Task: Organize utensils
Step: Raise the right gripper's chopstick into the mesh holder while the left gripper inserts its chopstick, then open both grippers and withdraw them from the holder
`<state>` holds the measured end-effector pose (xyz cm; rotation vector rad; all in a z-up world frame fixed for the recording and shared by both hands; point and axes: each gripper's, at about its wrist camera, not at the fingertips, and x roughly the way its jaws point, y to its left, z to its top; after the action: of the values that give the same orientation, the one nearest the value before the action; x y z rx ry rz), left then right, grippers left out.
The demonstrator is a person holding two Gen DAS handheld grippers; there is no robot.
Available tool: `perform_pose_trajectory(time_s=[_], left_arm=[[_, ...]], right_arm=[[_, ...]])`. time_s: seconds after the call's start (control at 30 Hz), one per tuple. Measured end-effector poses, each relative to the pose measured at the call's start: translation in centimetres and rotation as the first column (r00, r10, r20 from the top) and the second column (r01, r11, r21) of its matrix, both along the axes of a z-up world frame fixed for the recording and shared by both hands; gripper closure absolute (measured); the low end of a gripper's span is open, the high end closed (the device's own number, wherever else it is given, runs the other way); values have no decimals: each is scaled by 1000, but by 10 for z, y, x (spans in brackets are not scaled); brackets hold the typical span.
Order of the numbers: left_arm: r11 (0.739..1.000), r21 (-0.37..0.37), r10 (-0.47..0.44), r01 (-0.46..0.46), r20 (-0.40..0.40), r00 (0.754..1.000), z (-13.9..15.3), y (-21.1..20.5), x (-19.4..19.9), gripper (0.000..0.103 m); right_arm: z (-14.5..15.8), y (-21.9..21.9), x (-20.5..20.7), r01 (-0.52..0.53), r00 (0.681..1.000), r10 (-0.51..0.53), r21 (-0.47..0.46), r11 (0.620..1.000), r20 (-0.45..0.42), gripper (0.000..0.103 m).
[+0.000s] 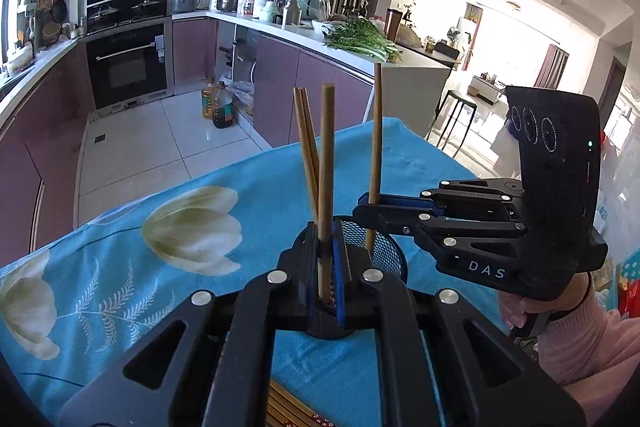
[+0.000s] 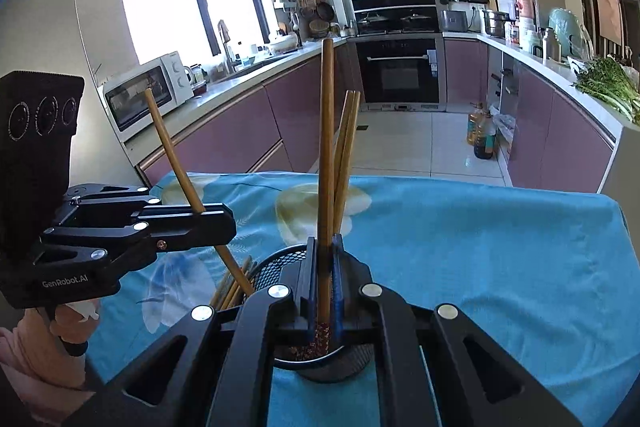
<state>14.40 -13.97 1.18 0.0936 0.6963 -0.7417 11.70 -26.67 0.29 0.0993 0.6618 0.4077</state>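
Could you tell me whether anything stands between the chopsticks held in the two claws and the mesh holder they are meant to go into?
Nothing visible does. Each claw, left claw and right claw, is shut on one upright chopstick directly over the black mesh holder, whose mouth is open. Two chopsticks already stand inside, leaning aside and leaving room.

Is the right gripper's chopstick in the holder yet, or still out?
Partly in. The right gripper is shut on the chopstick, held upright, and its lower tip dips just inside the mesh holder rim.
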Motion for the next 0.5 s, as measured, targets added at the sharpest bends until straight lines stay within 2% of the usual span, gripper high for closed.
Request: perform_pose_trajectory(time_s=[0.27, 0.47, 0.5], left_arm=[[1000, 16, 22, -22, -26, 999, -2, -7, 25, 95], [999, 22, 32, -31, -20, 999, -5, -8, 26, 95], [999, 22, 39, -38, -18, 999, -5, -7, 25, 92]], right_arm=[[-6, 1, 14, 19, 999, -18, 14, 1000, -48, 96], [-10, 0, 19, 48, 998, -46, 27, 998, -50, 93], [-10, 0, 19, 48, 998, -47, 27, 998, -47, 92]])
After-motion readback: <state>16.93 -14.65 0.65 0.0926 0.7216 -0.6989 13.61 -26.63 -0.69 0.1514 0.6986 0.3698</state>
